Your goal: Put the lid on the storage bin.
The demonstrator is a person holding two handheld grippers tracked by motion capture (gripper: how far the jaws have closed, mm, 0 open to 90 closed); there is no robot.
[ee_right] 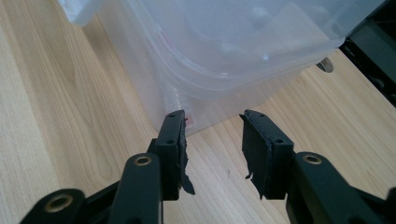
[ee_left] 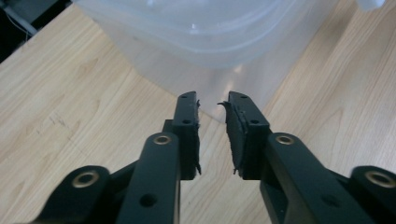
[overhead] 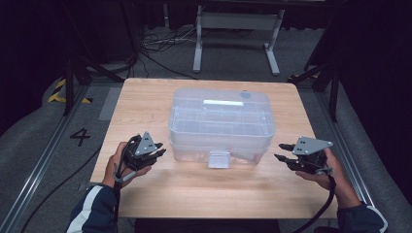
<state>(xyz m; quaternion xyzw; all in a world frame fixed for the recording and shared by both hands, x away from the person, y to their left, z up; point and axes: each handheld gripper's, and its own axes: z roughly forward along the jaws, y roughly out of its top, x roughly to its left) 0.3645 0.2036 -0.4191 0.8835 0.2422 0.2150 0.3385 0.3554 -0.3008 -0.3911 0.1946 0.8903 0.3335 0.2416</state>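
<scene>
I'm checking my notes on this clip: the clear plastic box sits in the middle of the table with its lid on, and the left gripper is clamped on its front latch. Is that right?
Not quite. The left gripper holds nothing: in the left gripper view its jaws stand apart over bare table, short of the clear plastic box. The front latch is untouched. The rest stands: the box sits mid-table, lid on.

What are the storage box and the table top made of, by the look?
Storage box: probably plastic, translucent and frosted; the compartments inside show through its lid. Table top: light wood or wood-look laminate, matt; grain lines run across it, but which one is unclear.
</scene>
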